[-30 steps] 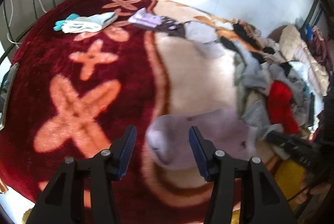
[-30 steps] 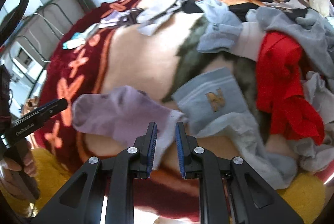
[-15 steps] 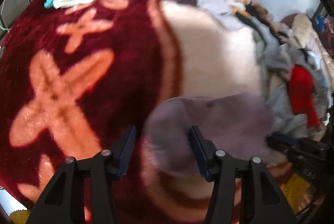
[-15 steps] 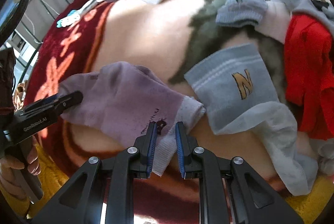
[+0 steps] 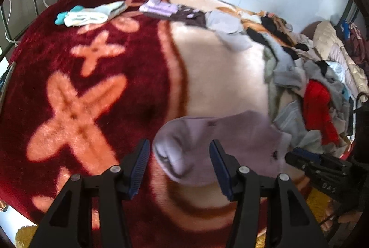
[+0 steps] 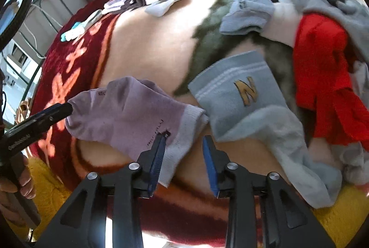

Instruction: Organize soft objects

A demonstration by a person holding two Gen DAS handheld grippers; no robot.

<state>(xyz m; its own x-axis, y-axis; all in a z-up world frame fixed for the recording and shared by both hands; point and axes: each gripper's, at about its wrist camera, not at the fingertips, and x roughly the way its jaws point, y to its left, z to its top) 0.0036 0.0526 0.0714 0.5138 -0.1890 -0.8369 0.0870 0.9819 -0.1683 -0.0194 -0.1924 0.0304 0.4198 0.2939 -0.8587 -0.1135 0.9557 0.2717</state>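
Both the left claw [image 5: 179, 162] and right claw [image 6: 183, 160] are spread open, holding nothing.

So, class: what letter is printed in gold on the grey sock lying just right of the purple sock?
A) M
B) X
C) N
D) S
C: in the right wrist view the grey sock shows a gold N on its cuff, next to the purple sock.

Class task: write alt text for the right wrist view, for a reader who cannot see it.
The right gripper is open over the white cuff of a lilac sock lying on a red and cream blanket. The left gripper meets the sock's toe end. A grey sock with a gold N and a pile of clothes lie to the right.
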